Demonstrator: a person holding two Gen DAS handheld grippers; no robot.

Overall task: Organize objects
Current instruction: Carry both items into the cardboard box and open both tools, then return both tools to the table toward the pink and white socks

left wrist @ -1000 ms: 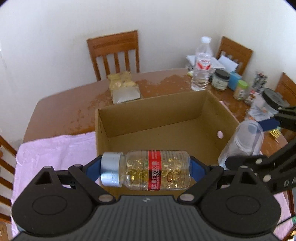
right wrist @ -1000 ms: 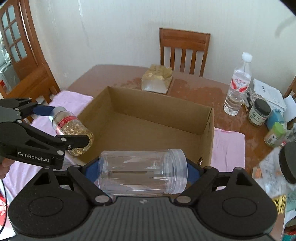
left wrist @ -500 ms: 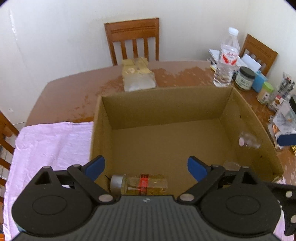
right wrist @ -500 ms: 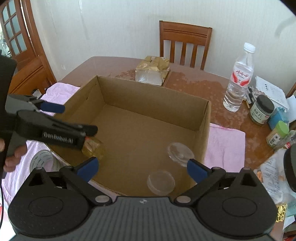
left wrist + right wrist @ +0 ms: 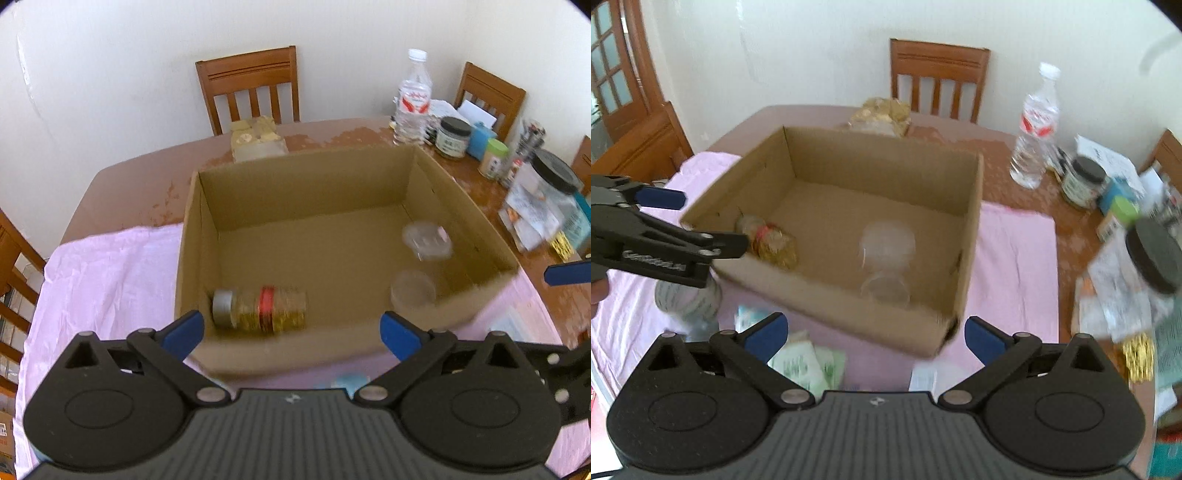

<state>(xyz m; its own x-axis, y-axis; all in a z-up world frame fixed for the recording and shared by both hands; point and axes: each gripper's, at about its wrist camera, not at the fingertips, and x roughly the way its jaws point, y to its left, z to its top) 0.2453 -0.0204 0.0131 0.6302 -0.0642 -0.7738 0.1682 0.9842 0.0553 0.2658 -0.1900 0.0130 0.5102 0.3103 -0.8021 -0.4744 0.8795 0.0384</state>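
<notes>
1. Left hand-held gripper (image 5: 291, 332): matte black body with a ribbed grey-black centre panel bearing a small pale logo.
2. Either side of that panel sits a rounded black housing with an embossed oval and a triangular cut-out above it.
3. Black linkage arms with silver screws run forward to blue fingertips (image 5: 183, 330).
4. Right hand-held gripper (image 5: 873, 334): the same black build, ribbed panel, silver pivots and blue pads (image 5: 984, 339).
5. Seen side-on from the right wrist camera, the left unit shows blurred white lettering on its black arm.
</notes>
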